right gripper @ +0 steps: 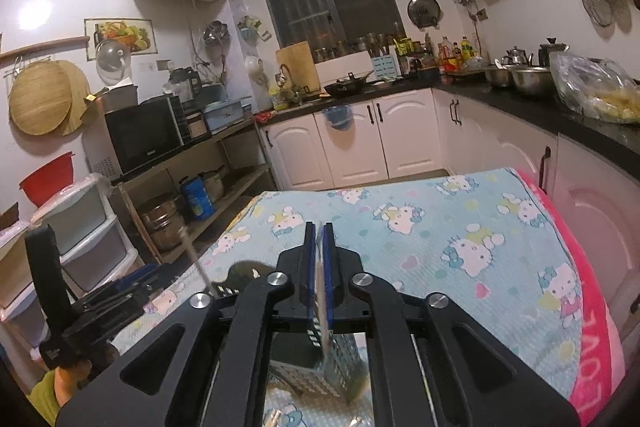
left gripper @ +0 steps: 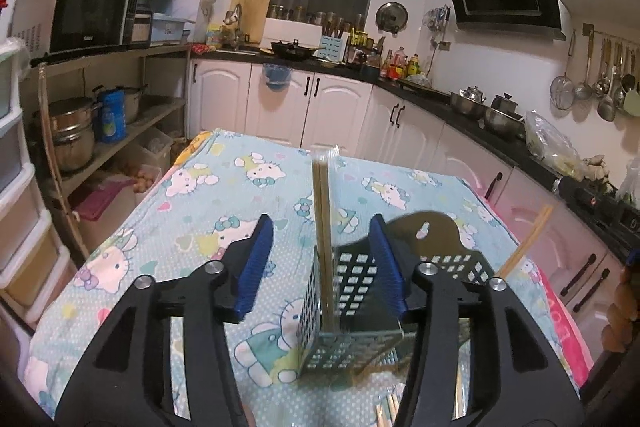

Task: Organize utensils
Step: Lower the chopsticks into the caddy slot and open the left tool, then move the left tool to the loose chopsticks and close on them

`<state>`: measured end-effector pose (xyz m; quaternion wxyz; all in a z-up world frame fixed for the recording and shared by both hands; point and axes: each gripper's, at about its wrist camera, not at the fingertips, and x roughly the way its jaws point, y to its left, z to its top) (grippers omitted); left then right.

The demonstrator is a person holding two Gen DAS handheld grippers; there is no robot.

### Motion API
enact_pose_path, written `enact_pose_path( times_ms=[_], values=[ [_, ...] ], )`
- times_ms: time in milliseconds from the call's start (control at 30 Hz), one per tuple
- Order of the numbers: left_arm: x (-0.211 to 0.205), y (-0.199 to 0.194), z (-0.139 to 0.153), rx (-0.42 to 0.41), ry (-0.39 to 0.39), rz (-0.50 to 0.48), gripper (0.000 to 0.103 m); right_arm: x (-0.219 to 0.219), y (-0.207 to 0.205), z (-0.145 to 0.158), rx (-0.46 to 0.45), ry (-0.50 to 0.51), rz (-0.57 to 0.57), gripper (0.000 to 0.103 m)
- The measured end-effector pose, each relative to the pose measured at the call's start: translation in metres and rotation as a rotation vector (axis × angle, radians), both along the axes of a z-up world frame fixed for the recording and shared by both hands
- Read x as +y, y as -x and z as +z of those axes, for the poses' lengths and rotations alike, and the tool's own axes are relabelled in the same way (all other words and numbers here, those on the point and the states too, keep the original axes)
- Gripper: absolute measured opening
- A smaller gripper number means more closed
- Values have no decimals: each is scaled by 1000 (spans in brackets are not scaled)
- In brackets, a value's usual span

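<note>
A black perforated utensil basket [left gripper: 352, 307] stands on the table with the Hello Kitty cloth [left gripper: 192, 227]. A wrapped pair of chopsticks [left gripper: 322, 227] stands upright in its left compartment. My left gripper [left gripper: 320, 267] is open, its blue pads on either side of the chopsticks and apart from them. More chopsticks [left gripper: 528, 247] lean out at the basket's right. My right gripper [right gripper: 319, 275] is shut on a thin pale utensil, seen edge-on, above the basket [right gripper: 328, 363]. The left gripper [right gripper: 100, 299] shows at the left of the right wrist view.
Loose chopsticks [left gripper: 386, 411] lie on the cloth near the front edge. Pink towel edge [right gripper: 592, 327] runs along the table's right side. White cabinets and a black counter [left gripper: 440, 103] with pots stand behind and right. Shelves [left gripper: 120, 131] stand to the left.
</note>
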<state>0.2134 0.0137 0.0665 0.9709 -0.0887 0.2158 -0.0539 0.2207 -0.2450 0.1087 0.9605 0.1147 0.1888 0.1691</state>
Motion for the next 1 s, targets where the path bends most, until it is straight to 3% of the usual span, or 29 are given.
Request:
enact_pose_path(
  times_ms=[33,633,1000],
  values=[
    [1,2,-1,3,3,0,48,-2,2,-2,4,1,-4,17],
    [5,40,-12,28,6,-22,86,-9,31,-23,53,14,7,38],
    [7,61,-18,35,12,-30,91,-5,55,-40,84,43,25,48]
  ],
)
